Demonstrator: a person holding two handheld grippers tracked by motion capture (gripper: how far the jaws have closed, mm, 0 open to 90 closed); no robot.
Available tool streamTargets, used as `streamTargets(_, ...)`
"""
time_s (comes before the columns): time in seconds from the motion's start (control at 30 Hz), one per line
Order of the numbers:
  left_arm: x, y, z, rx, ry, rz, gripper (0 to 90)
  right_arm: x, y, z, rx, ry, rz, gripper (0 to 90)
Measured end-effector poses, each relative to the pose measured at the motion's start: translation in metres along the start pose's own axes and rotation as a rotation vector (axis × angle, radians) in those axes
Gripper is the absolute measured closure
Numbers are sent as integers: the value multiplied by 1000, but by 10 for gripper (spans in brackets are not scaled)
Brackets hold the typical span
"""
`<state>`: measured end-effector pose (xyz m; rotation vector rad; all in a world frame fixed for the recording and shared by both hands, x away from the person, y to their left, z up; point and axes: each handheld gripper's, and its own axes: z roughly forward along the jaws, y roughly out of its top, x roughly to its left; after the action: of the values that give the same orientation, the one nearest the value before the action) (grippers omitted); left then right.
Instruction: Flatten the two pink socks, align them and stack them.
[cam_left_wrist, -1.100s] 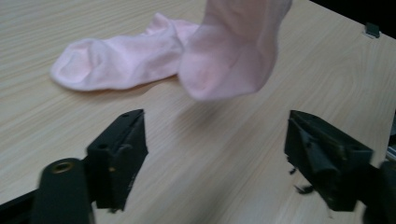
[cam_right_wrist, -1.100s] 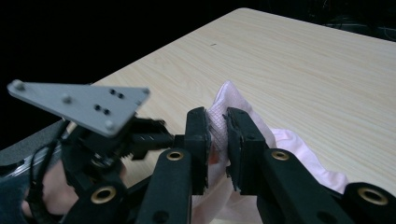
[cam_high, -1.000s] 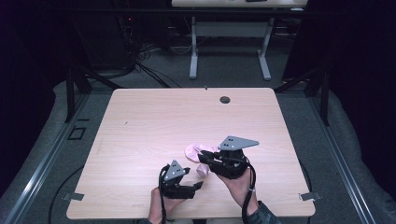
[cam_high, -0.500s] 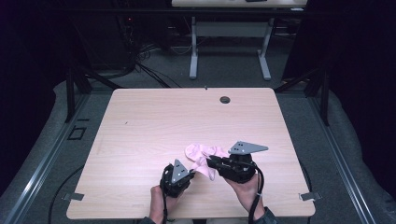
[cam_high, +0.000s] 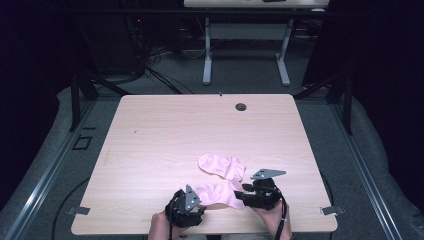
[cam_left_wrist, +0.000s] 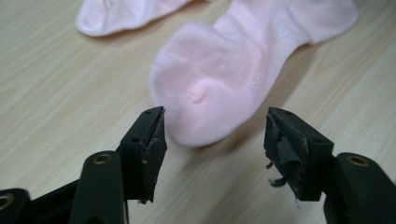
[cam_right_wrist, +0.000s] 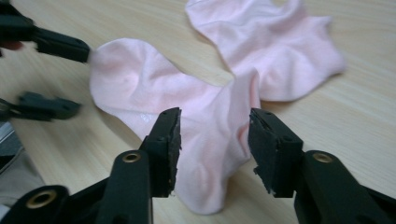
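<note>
Two pink socks lie on the wooden table (cam_high: 150, 145). The far sock (cam_high: 222, 166) (cam_right_wrist: 280, 42) (cam_left_wrist: 121, 14) rests flat behind the near one. The near sock (cam_high: 220, 195) (cam_left_wrist: 224, 84) (cam_right_wrist: 140, 84) stretches between my grippers. My left gripper (cam_high: 196, 199) (cam_left_wrist: 212, 135) is at its rounded toe end; its jaws have just been opening and stand apart, the toe just beyond the pads. My right gripper (cam_high: 241, 194) (cam_right_wrist: 215, 140) straddles the other end; its jaws have just been opening too, with the fabric loose between them. The left gripper (cam_right_wrist: 81, 79) also appears in the right gripper view.
A small dark grommet (cam_high: 241, 107) sits near the table's far edge. Both hands are close to the front edge (cam_high: 200, 232). Beyond the table is grey floor with another desk's legs (cam_high: 207, 55) and cables.
The right gripper came down from a raised hold on the bunched sock. The sock was stretched between both grippers and now lies flat on the table, released by both.
</note>
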<state>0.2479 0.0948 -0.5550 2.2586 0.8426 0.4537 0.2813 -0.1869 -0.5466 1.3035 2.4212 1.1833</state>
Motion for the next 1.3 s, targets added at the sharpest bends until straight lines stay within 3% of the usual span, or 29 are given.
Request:
streamTargets(0.13, 21, 5, -8, -27, -3, -78, 345, -6, 1, -11, -9, -33, 4, 484)
streamTargets(0.2, 30, 10, -5, -31, -14, -118, 350, -9, 2, -10, 13, -33, 5, 489)
streamTargets(0.3, 37, 18, 6, -18, -36, -142, 396, -10, 2, -2, 49, -46, 9, 507)
streamTargets(0.5, 37, 26, 29, 67, -62, -127, 552, -12, 0, 21, 110, -56, -17, 612)
streamTargets(0.67, 38, 21, 36, 81, -78, -127, 730, -8, -1, 28, 123, -58, -45, 750)
streamTargets(0.83, 38, 17, 35, 82, -82, -137, 872, -8, -2, 28, 128, -53, -48, 829)
streamTargets(1.3, 27, 6, 21, 87, -117, -158, 879, -7, -11, 14, 160, -50, -70, 853)
